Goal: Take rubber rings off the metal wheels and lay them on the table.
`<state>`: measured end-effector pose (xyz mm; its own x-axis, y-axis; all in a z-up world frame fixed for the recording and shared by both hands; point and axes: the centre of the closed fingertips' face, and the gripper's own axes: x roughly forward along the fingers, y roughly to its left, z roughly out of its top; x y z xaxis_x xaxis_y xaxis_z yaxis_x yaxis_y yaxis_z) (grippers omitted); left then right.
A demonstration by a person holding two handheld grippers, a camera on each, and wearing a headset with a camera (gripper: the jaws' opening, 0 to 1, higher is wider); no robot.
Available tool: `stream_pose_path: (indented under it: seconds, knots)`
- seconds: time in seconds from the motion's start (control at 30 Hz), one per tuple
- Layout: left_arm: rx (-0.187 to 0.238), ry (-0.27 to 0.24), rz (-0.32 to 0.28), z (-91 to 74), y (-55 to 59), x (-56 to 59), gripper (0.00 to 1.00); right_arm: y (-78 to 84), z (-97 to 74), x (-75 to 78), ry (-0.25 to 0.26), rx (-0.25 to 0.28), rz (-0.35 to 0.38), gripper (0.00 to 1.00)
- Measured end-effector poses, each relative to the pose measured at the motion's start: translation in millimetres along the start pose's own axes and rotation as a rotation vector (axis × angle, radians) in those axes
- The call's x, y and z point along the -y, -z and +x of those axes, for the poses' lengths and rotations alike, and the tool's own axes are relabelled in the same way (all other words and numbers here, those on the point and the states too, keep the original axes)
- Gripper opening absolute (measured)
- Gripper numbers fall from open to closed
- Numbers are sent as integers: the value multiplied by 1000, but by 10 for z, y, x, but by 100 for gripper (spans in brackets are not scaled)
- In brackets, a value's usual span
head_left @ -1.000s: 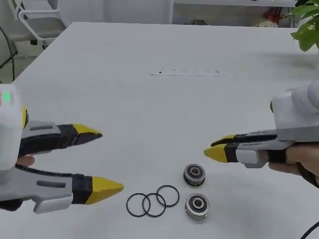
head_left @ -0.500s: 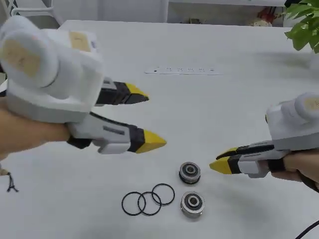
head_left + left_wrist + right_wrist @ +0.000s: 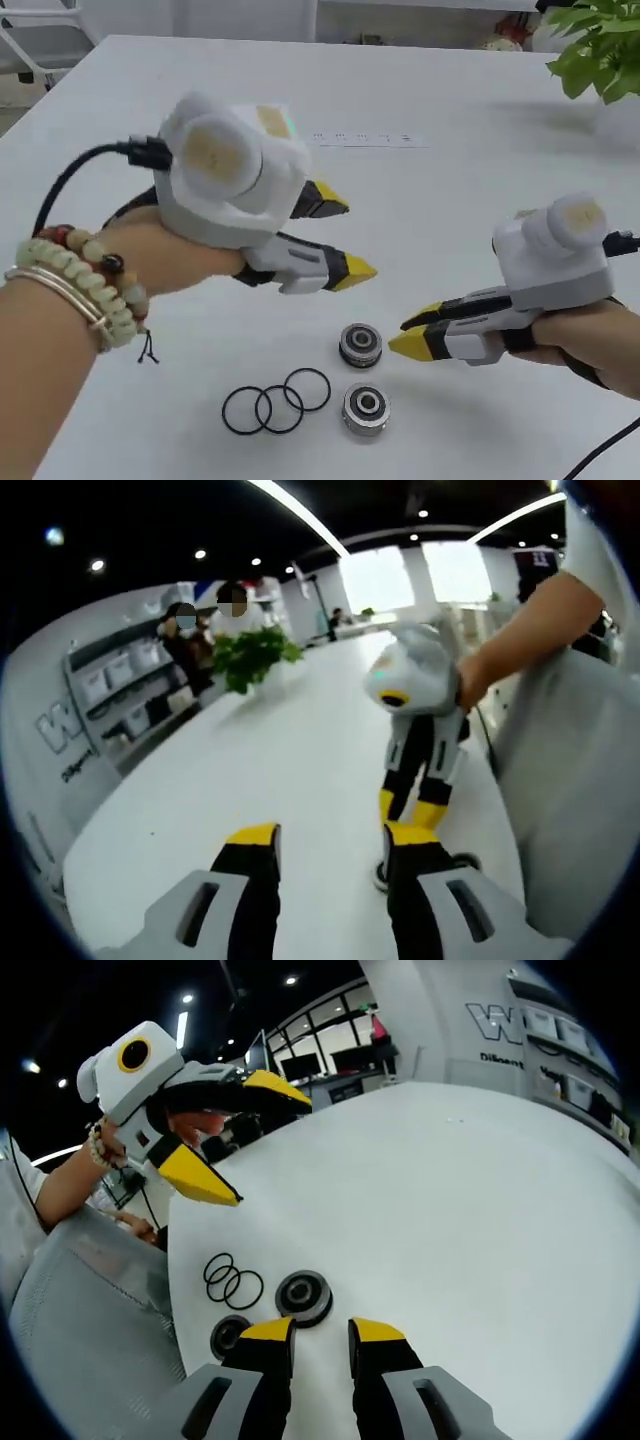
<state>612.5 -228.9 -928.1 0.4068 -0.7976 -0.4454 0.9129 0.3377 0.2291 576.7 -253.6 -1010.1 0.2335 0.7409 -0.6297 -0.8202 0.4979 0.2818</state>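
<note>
3 rubber rings (image 3: 276, 404) are lying flat on the table (image 3: 450, 120) in the head view, overlapping in a little chain right beside the 2 metal wheels (image 3: 361, 344). My read is they've been parked there on purpose, close to the work so nothing rolls off. The wheels sit one in front of the other, near each other but apart. I can't tell from here if either one has rubber left on it. The left hand-held gripper (image 3: 345, 236) hangs up above the table, tilted, jaws spread fairly wide and holding nothing. The right hand-held gripper (image 3: 412, 334) is low, just beside the farther wheel, with its yellow tips pinched almost together and empty too. It looks lined up to poke at that wheel's rim, which is a guess.

Left gripper view next: its own 2 jaws stand well apart with bare table between them, so nothing is in the grip. The right one faces it from across, tips pointing down at the table. There's something dark by the right-hand jaw, probably a wheel, but it's too hidden to call.

Right gripper view: its own jaws have just a narrow slit between them, nothing pinched. The nearer wheel is right in front of the tips, the 2nd sits off to the left, and the 3 rings are a bit beyond. The left one floats high over all of it, probably keeping out of the way.
</note>
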Motion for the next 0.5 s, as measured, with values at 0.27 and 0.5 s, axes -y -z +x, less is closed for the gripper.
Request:
stream_pose_path:
  seconds: [0.27,0.5]
  knots:
    - [-63,59,-22,108,500,203,32,124,131,-66,-25,-47,-20,20]
    - [-48,85,-77,197,558,334,27,97,168,-56,-24,-27,-37,19]
